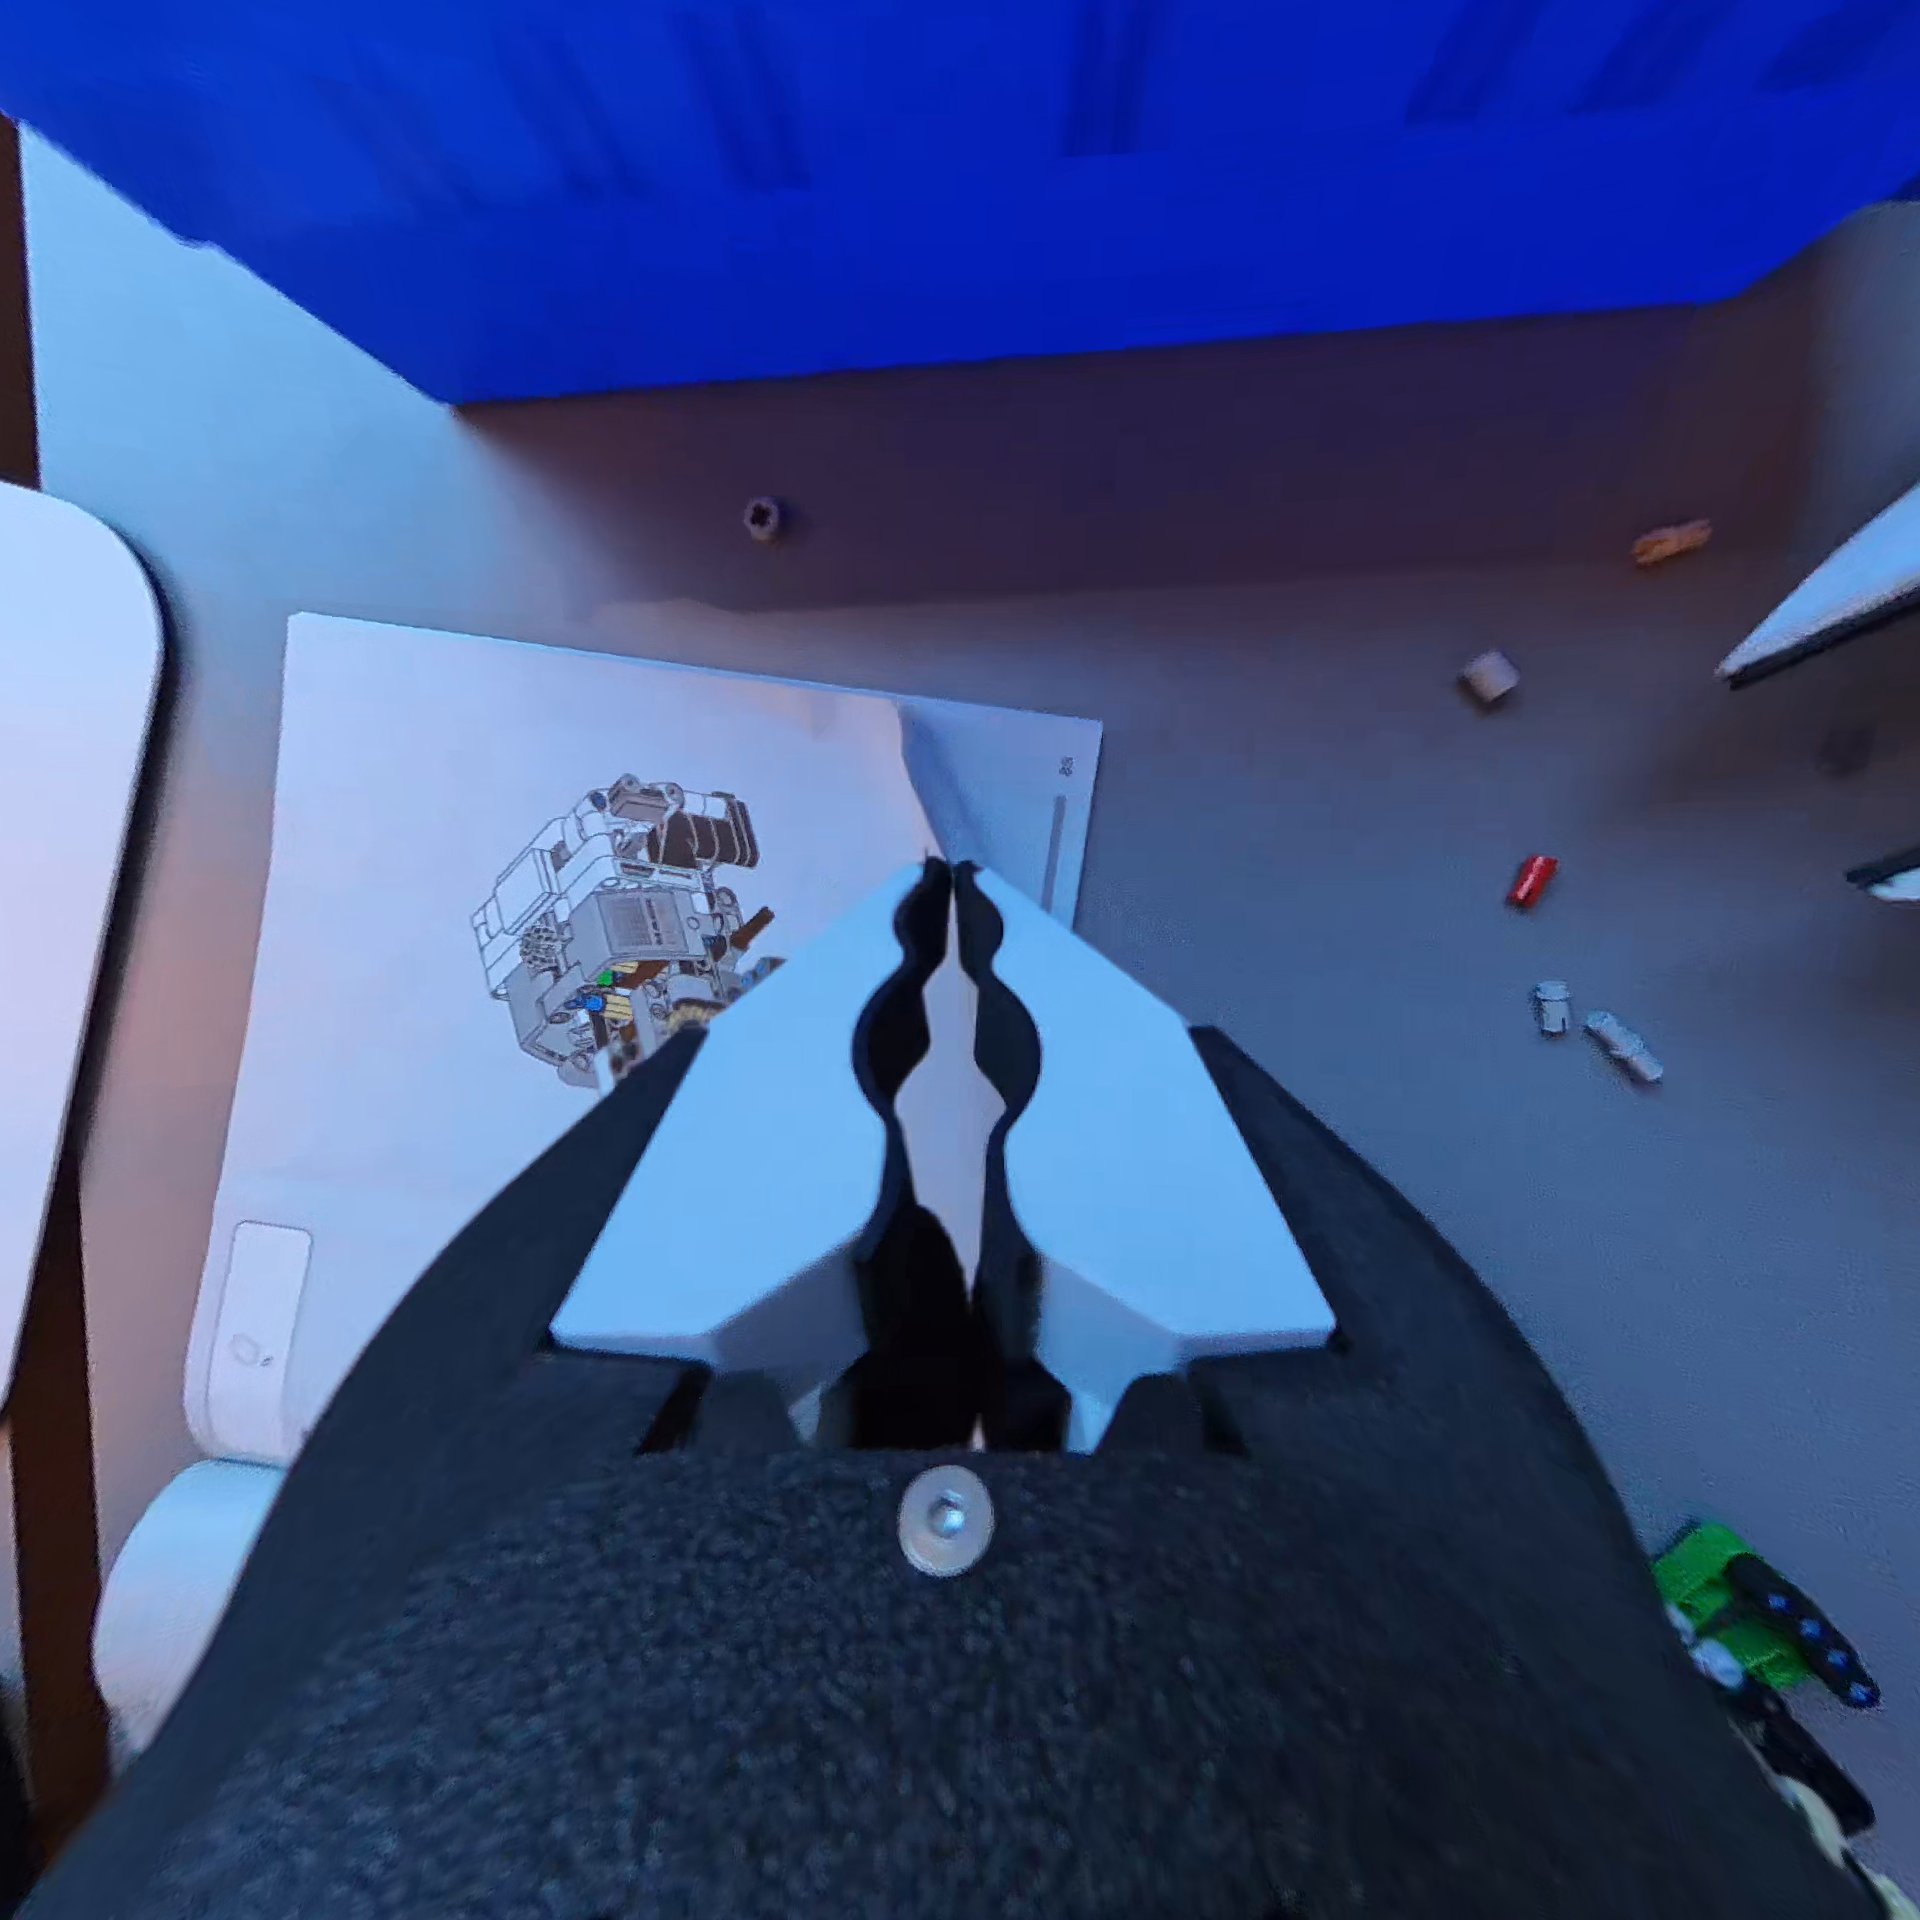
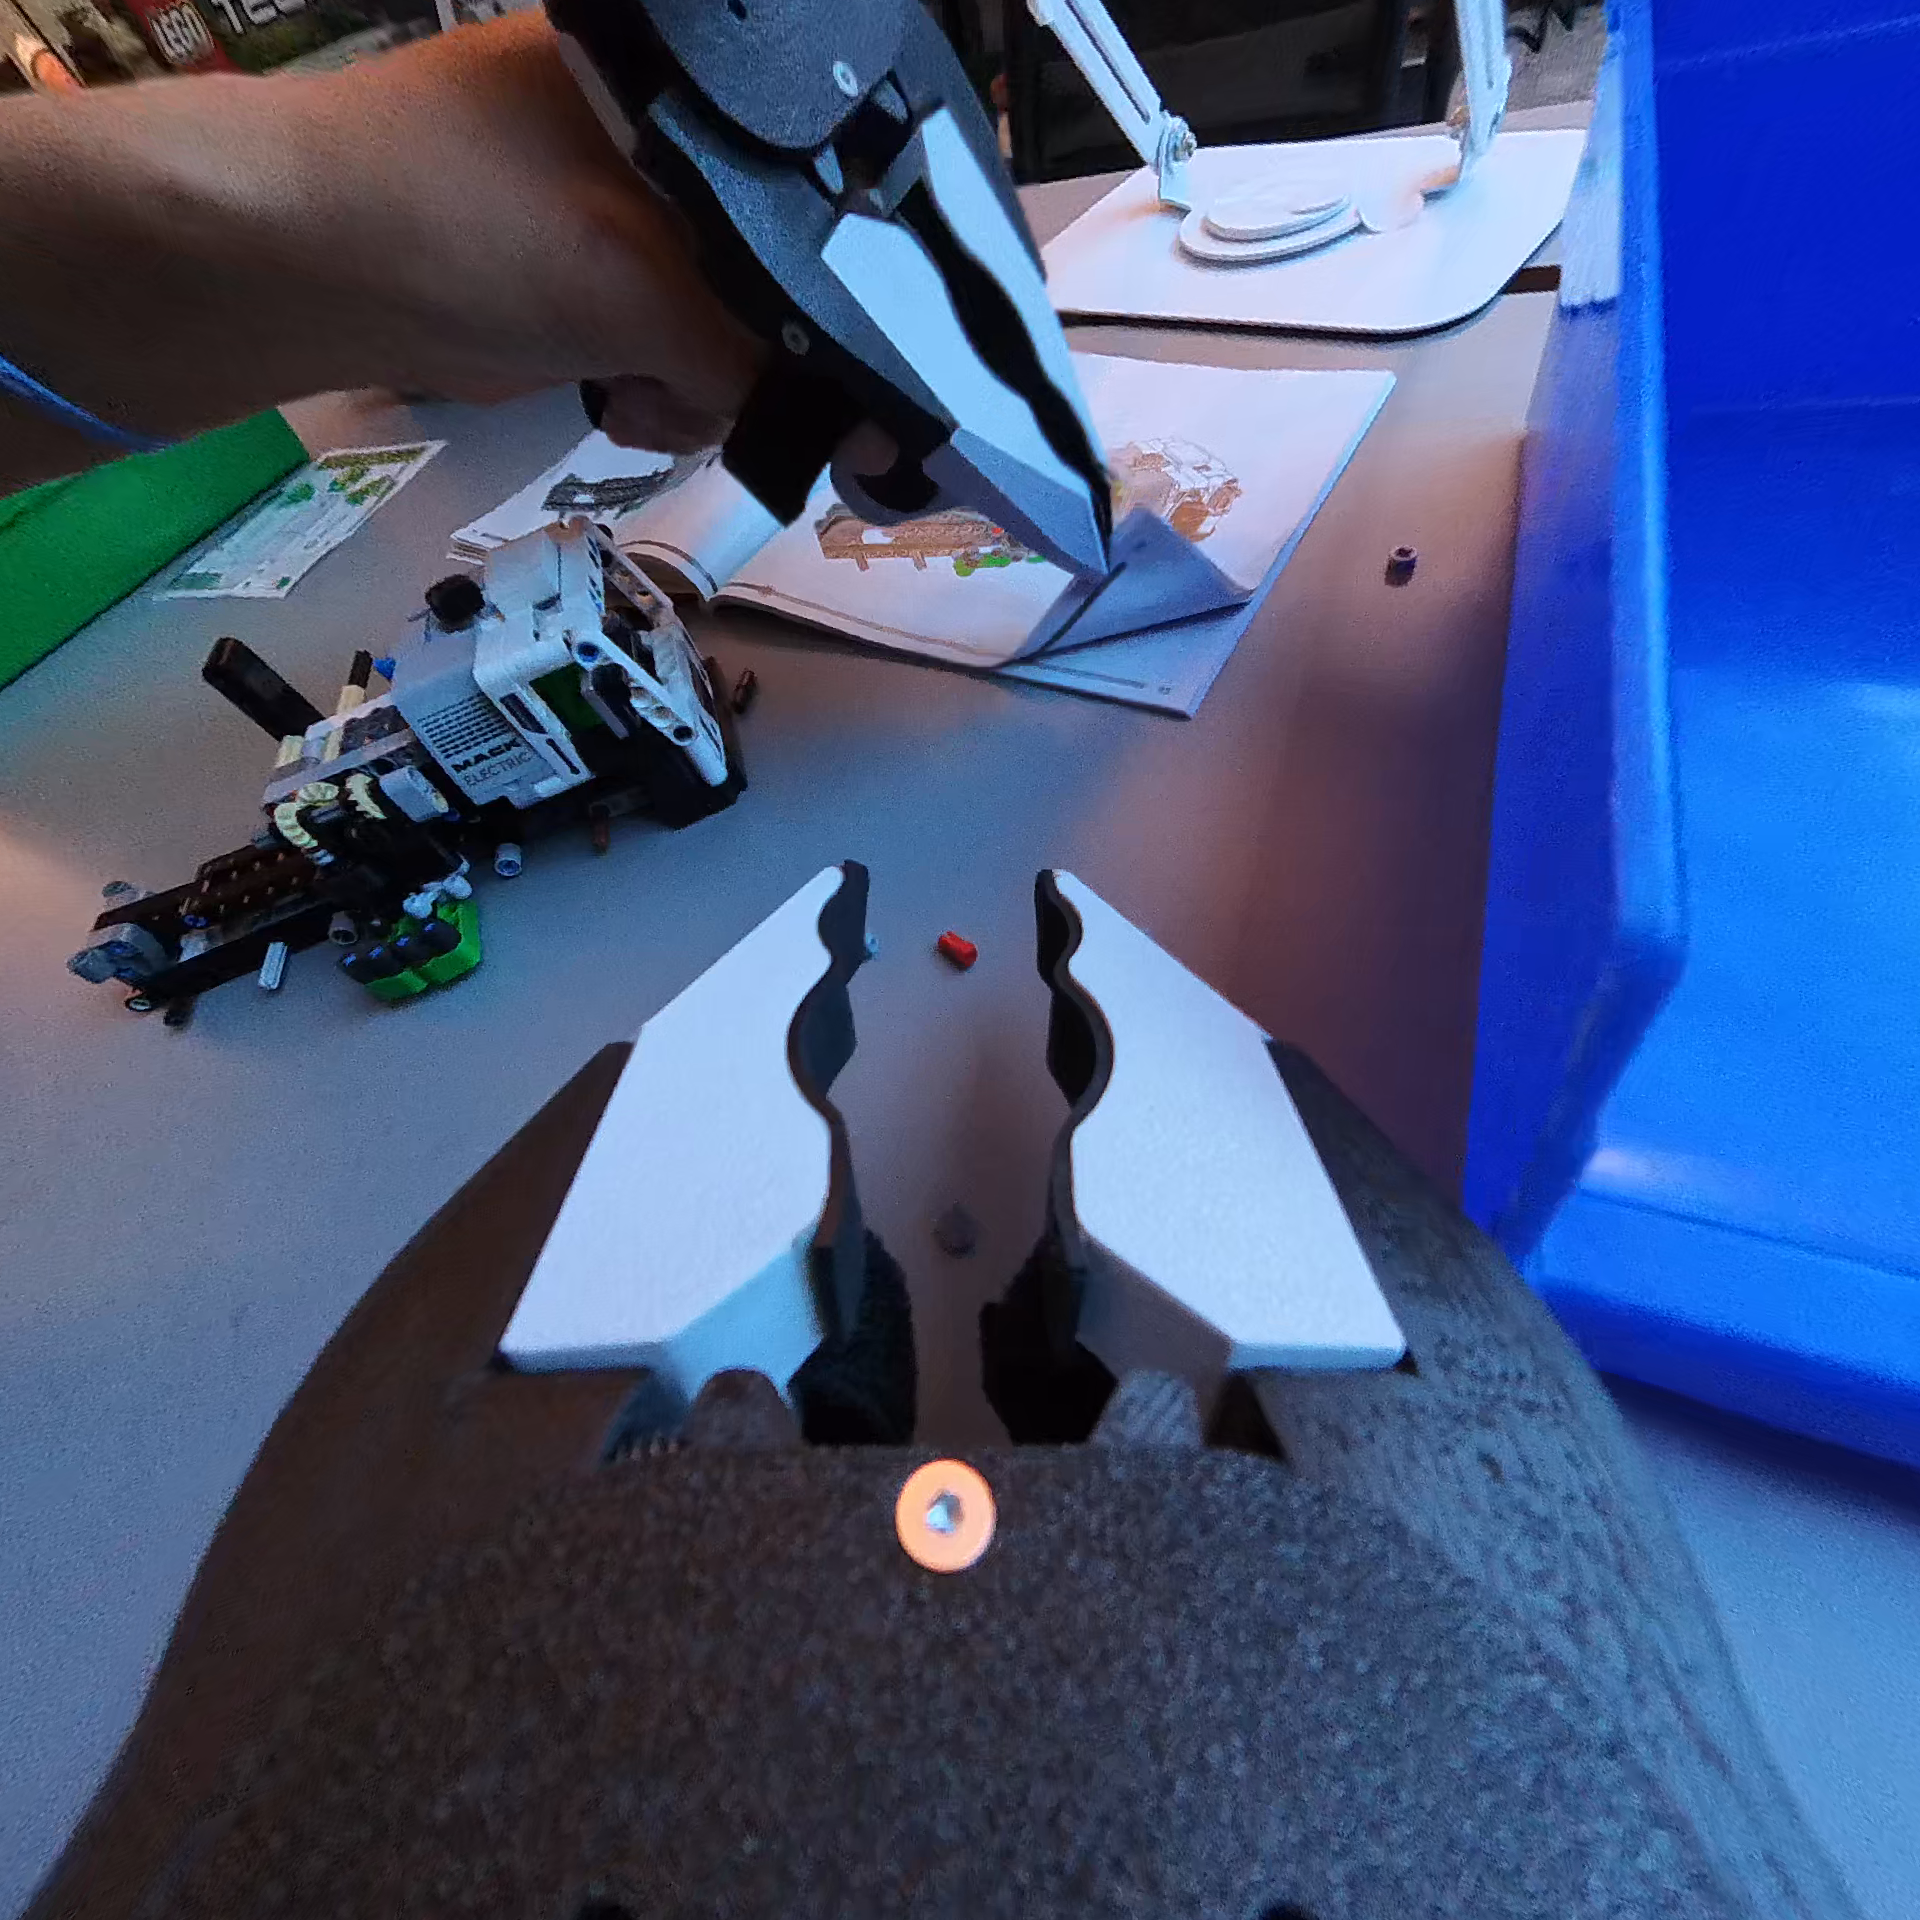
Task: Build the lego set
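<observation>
While the left hand-held gripper point(image 2: 1091, 561) is clamped on a lifted page point(image 2: 1153, 582) of the instruction booklet point(image 2: 1288, 447), the right hand-held gripper point(image 2: 951, 883) hovers with fingers apart above a red piece point(image 2: 956, 950). Left on the bench point(image 2: 1039, 769) lies the half-built truck point(image 2: 436, 769), printed lettering on its side.

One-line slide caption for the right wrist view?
Open right gripper faces a small red cylindrical brick while the left gripper pinches a white instruction booklet page.

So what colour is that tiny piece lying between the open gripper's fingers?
Red. The small piece shows best in the right wrist view, on the grey table.
</observation>
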Tool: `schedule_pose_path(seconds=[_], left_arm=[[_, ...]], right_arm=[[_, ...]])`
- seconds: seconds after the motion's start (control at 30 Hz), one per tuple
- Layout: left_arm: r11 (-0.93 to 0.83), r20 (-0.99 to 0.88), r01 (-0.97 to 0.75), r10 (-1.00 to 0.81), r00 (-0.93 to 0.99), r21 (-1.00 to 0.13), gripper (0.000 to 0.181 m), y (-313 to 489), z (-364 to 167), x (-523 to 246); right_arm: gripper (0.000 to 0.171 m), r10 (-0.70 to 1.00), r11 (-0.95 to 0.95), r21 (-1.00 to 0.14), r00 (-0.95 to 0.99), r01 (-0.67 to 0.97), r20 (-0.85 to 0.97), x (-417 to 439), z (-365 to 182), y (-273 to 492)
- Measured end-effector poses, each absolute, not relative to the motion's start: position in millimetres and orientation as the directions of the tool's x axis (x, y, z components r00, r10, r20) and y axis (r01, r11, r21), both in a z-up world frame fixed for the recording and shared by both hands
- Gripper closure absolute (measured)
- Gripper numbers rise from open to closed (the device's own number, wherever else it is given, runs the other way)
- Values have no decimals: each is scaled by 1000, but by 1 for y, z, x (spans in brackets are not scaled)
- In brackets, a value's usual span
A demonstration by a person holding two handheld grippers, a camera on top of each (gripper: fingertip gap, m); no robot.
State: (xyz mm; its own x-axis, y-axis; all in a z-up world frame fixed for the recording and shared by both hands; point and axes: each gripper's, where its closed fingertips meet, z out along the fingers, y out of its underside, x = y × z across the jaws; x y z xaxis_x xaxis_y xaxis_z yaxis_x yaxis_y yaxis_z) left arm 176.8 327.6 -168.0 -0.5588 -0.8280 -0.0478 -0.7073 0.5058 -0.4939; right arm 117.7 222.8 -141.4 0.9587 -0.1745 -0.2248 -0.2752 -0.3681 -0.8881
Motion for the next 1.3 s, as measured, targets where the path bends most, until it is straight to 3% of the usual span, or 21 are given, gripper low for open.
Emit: schedule_pose_path(seconds=[0.33,0.57,0.97,1.3], left_arm=[[269,224,-746,-844,-487,-610,181,331,-156,166],[119,362,-697,-786,-502,-708,181,335,-128,154],[34,414,-648,-744,-524,-761,180,354,-113,143],[5,421,-634,-744,-519,-773,180,358,-108,145]], right_arm=[[134,-241,-512,-821,959,-253,-146,136,-145,298],[134,-237,-439,-858,955,-268,-177,157,-135,345],[164,-130,-432,-890,987,-142,-95,142,-130,366],[166,-123,-421,-886,980,-192,-154,143,-134,366]])
